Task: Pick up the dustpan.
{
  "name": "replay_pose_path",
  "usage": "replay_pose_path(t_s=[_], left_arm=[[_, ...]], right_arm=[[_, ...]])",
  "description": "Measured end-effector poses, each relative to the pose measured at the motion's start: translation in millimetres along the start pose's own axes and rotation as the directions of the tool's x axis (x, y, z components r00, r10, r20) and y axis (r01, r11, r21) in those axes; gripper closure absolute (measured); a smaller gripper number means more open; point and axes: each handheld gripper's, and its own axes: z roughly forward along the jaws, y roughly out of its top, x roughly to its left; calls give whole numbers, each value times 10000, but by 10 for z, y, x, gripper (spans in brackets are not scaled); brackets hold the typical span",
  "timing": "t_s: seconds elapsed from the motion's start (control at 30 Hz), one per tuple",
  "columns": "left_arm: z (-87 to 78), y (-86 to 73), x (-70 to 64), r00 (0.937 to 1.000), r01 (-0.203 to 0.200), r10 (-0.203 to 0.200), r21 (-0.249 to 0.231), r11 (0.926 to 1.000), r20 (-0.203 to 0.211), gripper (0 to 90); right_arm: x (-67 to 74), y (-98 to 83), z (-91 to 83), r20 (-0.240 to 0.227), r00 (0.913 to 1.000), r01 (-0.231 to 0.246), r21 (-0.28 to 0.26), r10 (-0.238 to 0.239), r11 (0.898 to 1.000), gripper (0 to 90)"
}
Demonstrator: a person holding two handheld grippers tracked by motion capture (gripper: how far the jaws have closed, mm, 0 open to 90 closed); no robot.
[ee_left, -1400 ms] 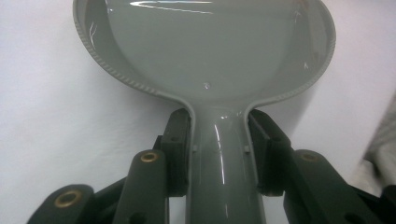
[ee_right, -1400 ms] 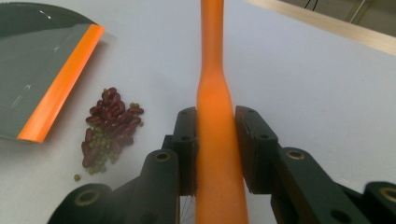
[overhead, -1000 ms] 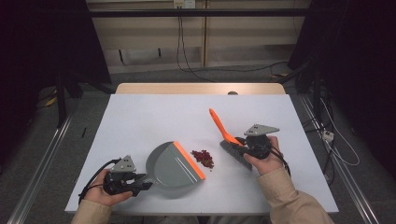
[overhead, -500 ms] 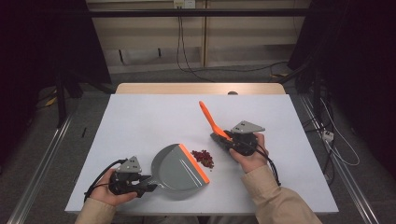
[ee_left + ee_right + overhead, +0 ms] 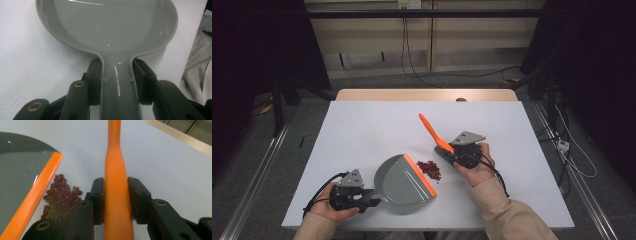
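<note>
Beans [image 5: 430, 169], loose and likely to roll, need sweeping: right tongs [image 5: 451, 151] clamp the brush handle [image 5: 432, 131], left tongs [image 5: 371, 196] the stiff dustpan [image 5: 404, 182].

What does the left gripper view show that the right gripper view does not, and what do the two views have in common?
Left gripper view: the left tool shut on the handle of the grey dustpan, with the pan's rounded back wall ahead.
Right gripper view: the right tool with the orange brush between its jaws, which have just been opening slightly, and a pile of red beans against the pan's orange lip.
Shared: the grey dustpan and the white table.
</note>
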Motion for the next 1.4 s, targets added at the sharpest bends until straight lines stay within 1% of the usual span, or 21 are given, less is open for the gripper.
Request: replay_pose_path(t_s=[0.03,0.07,0.13,0.2,0.27,0.5,0.53,0.63,0.7,0.73,0.77,0.83,0.87,0.97,1.1,1.17,1.23,1.27,1.3,1.37,1.4], left_arm=[[3,-3,0,10000,-4,4,32,10000,-42,617],[5,-5,1,10000,-39,39,50,10000,-40,617],[8,-7,5,10000,8,-8,-17,10000,27,618],[8,-9,4,10000,-20,20,-6,10000,20,618],[5,-11,6,10000,-81,81,19,10000,11,617],[7,-12,9,10000,-29,29,44,10000,64,617],[9,-13,8,9999,67,-67,-6,10000,84,618],[11,-10,14,9998,133,-133,-1,9999,157,619],[12,-7,13,9998,146,-146,8,9999,161,619],[11,-5,15,9998,74,-75,58,10000,167,620],[8,0,12,9999,43,-44,116,9999,90,620],[9,2,12,10000,37,-38,142,9999,91,619],[11,-1,17,9998,64,-66,97,9999,163,619],[12,-4,15,9997,118,-119,32,9999,191,619],[12,-4,23,9997,83,-85,72,9999,211,619],[12,-3,19,9996,155,-156,40,9999,216,619],[9,-1,21,9998,73,-75,100,9999,206,619],[12,-2,20,9996,145,-146,46,9999,225,619],[11,-3,23,9997,88,-90,89,9999,224,619],[12,-2,20,9996,149,-150,51,9999,225,619],[10,-1,23,9997,78,-80,108,9999,219,619]], right_arm=[[-8,-8,7,6,10000,60,196,-60,9998,676],[-14,-19,9,35,10000,64,229,-64,9997,690],[-29,-33,0,-161,9998,-145,192,148,9997,698],[-32,-41,-4,-6,9999,-159,115,159,9998,701],[-30,-56,2,-150,9990,-414,-52,413,9991,703],[88,-78,13,59,9988,-477,-377,480,9981,705],[109,-83,16,149,9988,-456,-455,463,9979,706],[199,-96,18,342,9988,-325,-571,345,9978,706],[255,-99,21,396,9990,-190,-621,215,9979,705],[279,-101,23,436,9989,-153,-631,181,9979,705],[301,-103,23,517,9985,-121,-651,155,9978,706],[333,-106,31,436,9988,-186,-738,218,9971,705],[351,-104,32,535,9984,-118,-738,158,9972,705],[383,-101,38,533,9985,-118,-745,158,9972,704],[402,-100,41,480,9982,-322,-810,362,9962,704],[422,-102,41,452,9978,-453,-838,492,9955,704],[451,-105,46,423,9977,-499,-884,538,9948,703],[464,-105,48,471,9975,-481,-897,524,9948,702],[473,-106,48,486,9974,-480,-909,526,9947,702],[483,-108,50,441,9971,-573,-944,617,9939,701],[488,-107,51,436,9971,-587,-944,630,9938,701]])
